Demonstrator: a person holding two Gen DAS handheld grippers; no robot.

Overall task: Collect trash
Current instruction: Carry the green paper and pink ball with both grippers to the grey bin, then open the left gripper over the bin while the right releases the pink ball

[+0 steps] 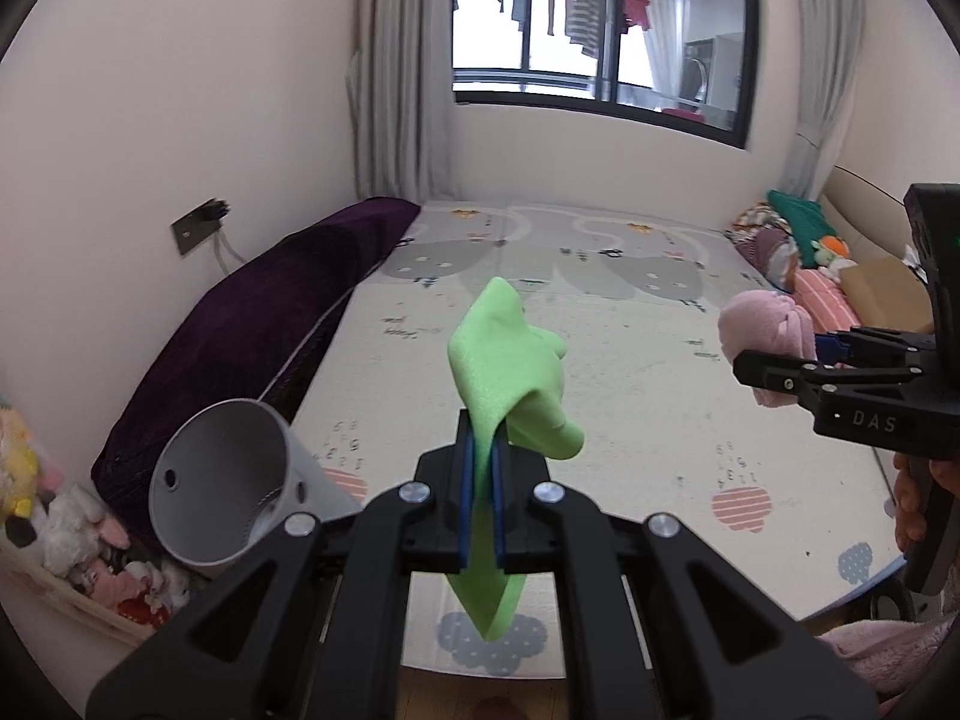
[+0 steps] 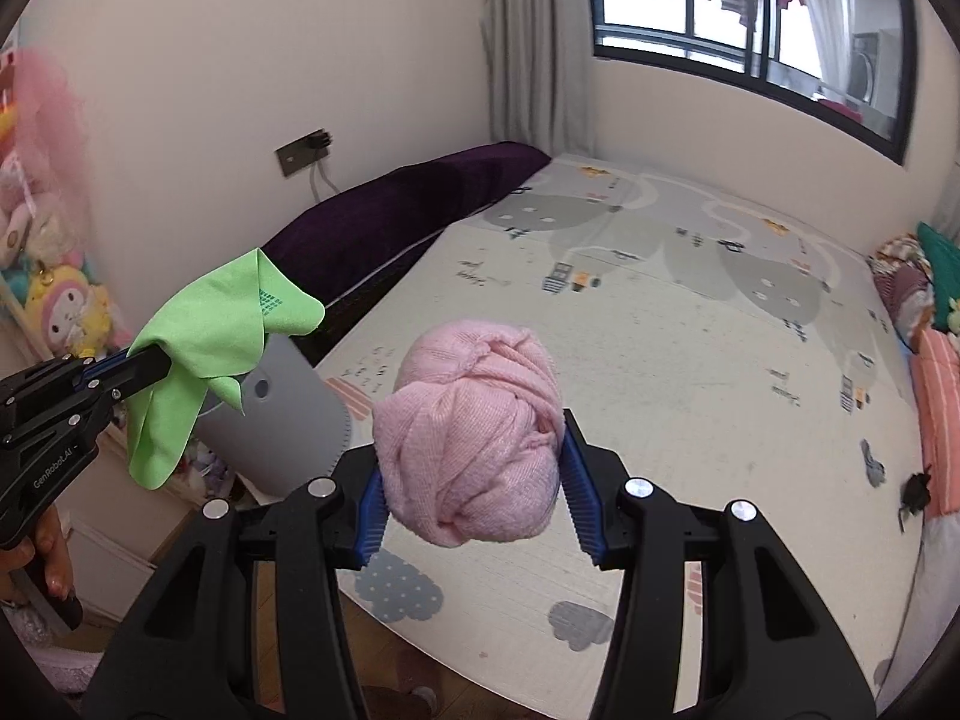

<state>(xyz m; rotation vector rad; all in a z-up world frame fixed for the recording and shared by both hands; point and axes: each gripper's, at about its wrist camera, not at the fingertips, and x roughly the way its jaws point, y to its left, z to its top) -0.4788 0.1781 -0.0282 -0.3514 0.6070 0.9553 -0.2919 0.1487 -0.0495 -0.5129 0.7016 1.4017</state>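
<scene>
Clamped tight in the left gripper (image 1: 482, 480), the green cloth (image 1: 516, 384) hung just right of the grey bin (image 1: 234, 480), nearer it than the right gripper (image 2: 474, 474) squeezing the pink bundle (image 2: 468, 432).

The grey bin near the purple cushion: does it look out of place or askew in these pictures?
Yes. The grey bin is tilted, its open mouth facing sideways toward the camera rather than up. Whether it lies on the play mat or leans on something is unclear. The left gripper holds a green cloth just beside it.
</scene>
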